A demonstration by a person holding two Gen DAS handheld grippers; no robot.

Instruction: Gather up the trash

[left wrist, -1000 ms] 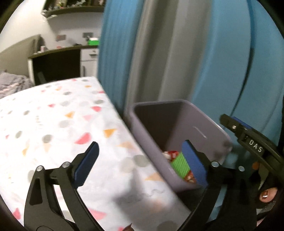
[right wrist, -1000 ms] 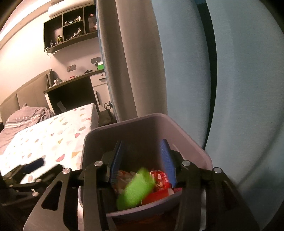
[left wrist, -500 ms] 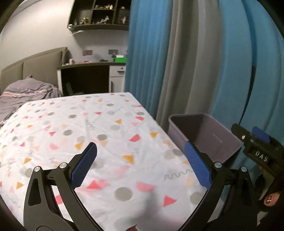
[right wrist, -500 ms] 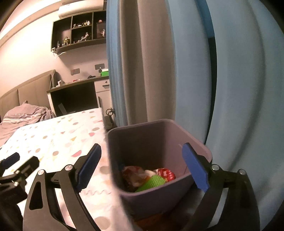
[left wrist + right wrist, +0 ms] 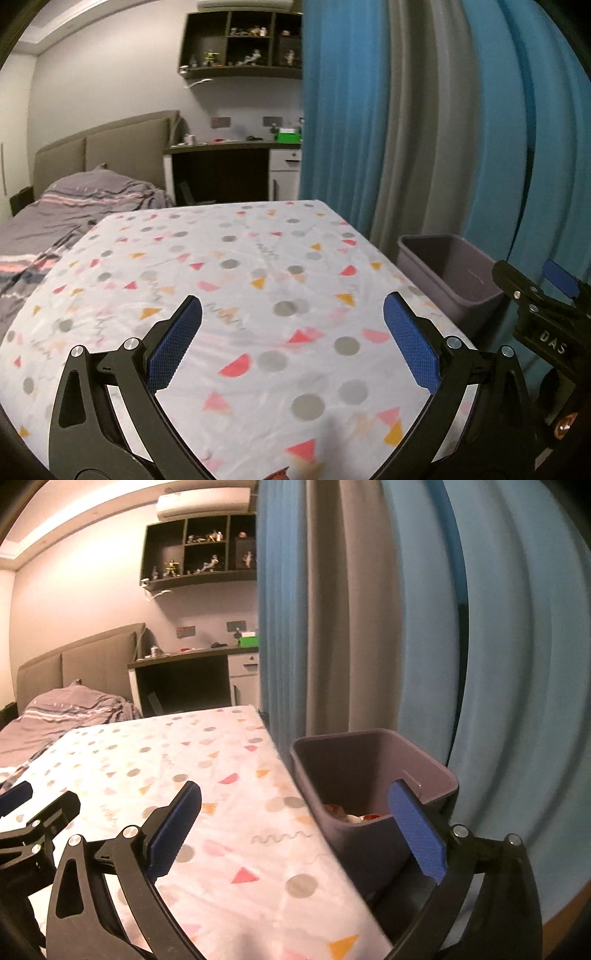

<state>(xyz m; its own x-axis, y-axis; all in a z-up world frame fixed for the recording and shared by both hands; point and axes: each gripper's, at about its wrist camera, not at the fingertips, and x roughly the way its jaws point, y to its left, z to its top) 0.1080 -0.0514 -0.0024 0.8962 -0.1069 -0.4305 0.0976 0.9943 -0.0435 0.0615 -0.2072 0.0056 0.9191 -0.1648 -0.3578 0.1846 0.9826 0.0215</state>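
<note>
Where patterned cloth (image 5: 236, 775) ends, plastic bin (image 5: 369, 834) stands.

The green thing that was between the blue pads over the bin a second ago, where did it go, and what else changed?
The right tool let the green piece drop into the purple bin, spread its pads wide and drew back up toward the patterned table. The left tool swung from the bin to face the table. Both are empty now. The bin stayed beside the table, with trash inside.
</note>
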